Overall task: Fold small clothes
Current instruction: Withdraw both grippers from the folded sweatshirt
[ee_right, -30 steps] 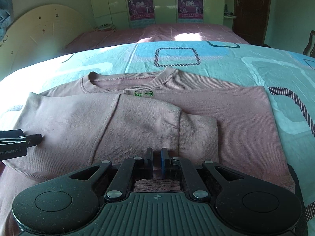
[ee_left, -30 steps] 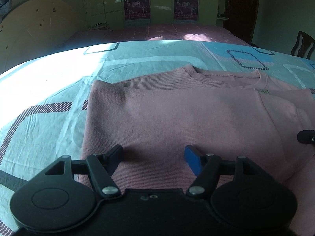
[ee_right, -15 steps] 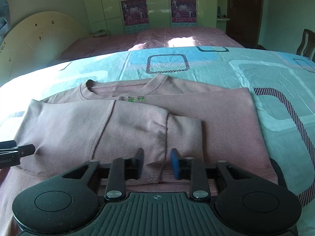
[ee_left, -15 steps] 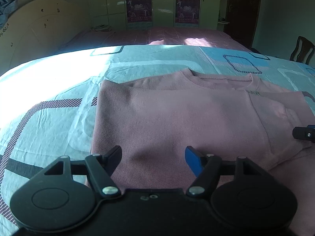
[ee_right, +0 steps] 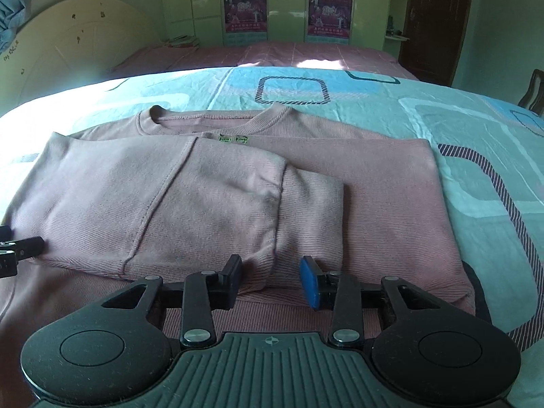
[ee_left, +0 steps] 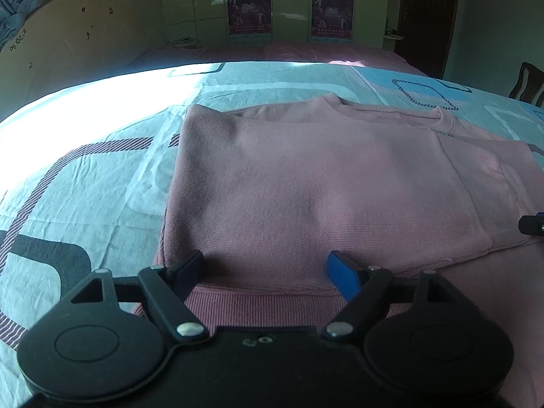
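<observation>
Pink ribbed knit: the sweater (ee_right: 384, 200) lies flat on the bedsheet (ee_right: 452, 119), neck at 12 o'clock, hem at 6 o'clock next to both tools. 1 side panel with its sleeve (ee_right: 204, 204) is folded across the body, cuff (ee_right: 309, 217) ending near centre; this narrows the garment for a later lengthwise fold.

Left gripper (ee_left: 268, 267): jaws spread wide, holding nothing, poised over the hem at the sweater's 7 o'clock corner. Right gripper (ee_right: 272, 277): jaws apart, empty, straddling the lower edge of the cuff at 6 o'clock. Each tool's tip shows at the edge of the other's view, so they stand side by side along the hem.

Judgement: the open stance suits either releasing the placed sleeve or setting up a 2-point hem grasp. The right side at 3 o'clock is not yet folded in.
</observation>
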`<state>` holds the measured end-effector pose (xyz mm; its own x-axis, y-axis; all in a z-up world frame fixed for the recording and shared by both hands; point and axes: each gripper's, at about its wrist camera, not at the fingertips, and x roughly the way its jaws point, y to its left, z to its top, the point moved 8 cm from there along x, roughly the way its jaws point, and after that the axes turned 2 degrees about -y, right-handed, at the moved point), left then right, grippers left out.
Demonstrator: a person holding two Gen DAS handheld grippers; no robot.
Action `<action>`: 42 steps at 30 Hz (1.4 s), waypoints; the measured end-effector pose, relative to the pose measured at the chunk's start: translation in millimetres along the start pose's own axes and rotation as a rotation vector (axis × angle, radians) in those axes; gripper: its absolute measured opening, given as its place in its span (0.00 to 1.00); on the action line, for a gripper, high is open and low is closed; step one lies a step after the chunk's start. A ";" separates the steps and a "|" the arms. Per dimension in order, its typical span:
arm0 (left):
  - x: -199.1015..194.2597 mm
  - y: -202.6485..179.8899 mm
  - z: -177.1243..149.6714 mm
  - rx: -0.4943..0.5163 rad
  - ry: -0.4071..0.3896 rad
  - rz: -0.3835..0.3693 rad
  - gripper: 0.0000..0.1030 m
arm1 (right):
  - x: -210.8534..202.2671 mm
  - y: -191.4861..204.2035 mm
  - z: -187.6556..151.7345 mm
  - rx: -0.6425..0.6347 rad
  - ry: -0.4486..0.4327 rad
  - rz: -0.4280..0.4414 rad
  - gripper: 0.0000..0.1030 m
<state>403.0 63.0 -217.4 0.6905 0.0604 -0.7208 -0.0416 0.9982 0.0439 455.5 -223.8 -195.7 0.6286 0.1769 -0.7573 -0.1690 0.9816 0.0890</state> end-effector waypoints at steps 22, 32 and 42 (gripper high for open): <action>-55.5 -71.2 -22.0 0.040 0.014 -0.033 0.72 | -54.4 33.8 -30.4 -0.059 0.013 0.201 0.37; -59.0 -47.3 -56.5 0.067 0.050 0.037 0.81 | -63.2 5.0 -76.1 -0.125 0.044 0.116 0.37; -95.0 -30.6 -74.4 0.059 0.026 0.020 0.72 | -112.9 -7.9 -98.9 -0.073 0.004 0.052 0.37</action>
<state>284.9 26.8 -201.7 0.6710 0.0815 -0.7370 -0.0123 0.9950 0.0988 310.8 -258.6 -174.9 0.6147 0.2275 -0.7552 -0.2564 0.9631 0.0814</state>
